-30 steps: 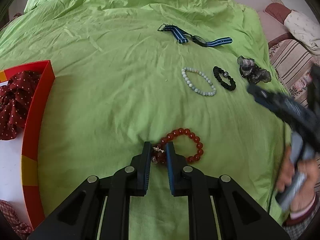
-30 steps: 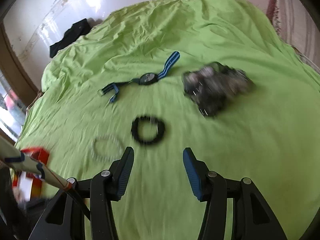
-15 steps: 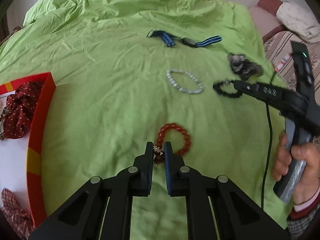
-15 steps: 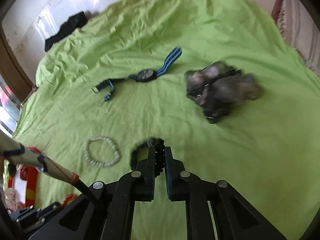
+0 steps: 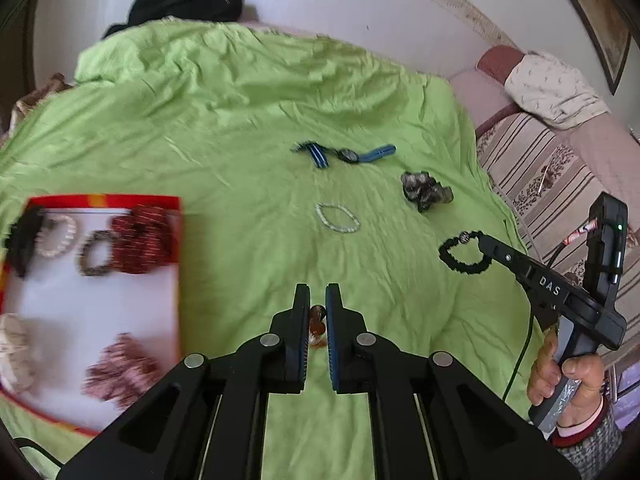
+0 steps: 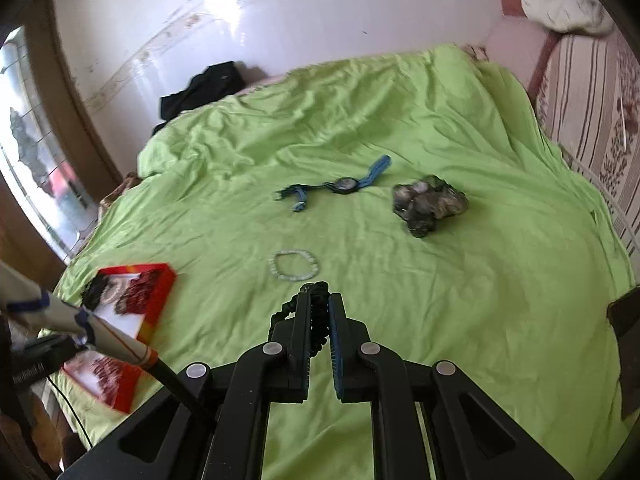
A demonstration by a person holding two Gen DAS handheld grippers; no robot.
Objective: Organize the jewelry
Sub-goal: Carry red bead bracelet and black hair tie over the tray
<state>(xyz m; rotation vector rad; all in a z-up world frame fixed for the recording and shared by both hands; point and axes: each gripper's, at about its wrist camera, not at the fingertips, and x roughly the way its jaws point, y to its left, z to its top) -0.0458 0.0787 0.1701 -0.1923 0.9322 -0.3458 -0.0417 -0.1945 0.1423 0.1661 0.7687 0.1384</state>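
Note:
My left gripper is shut on the red bead bracelet, lifted above the green bedspread; only a few beads show between the pads. My right gripper is shut on the black bracelet, which hangs off its tip in the left wrist view as a black bracelet. A pale bead bracelet, a blue-strapped watch and a grey scrunchie lie on the bed. The red-rimmed box at left holds scrunchies and bracelets.
A green bedspread covers the bed. Black clothing lies at the far edge by the wall. A striped sofa with a cushion stands at the right. A person's hand grips the right tool's handle.
Both grippers closed on their bracelets and rose off the bed. The red bracelet and the black bracelet left the bedspread. The red-rimmed box came further into the left wrist view.

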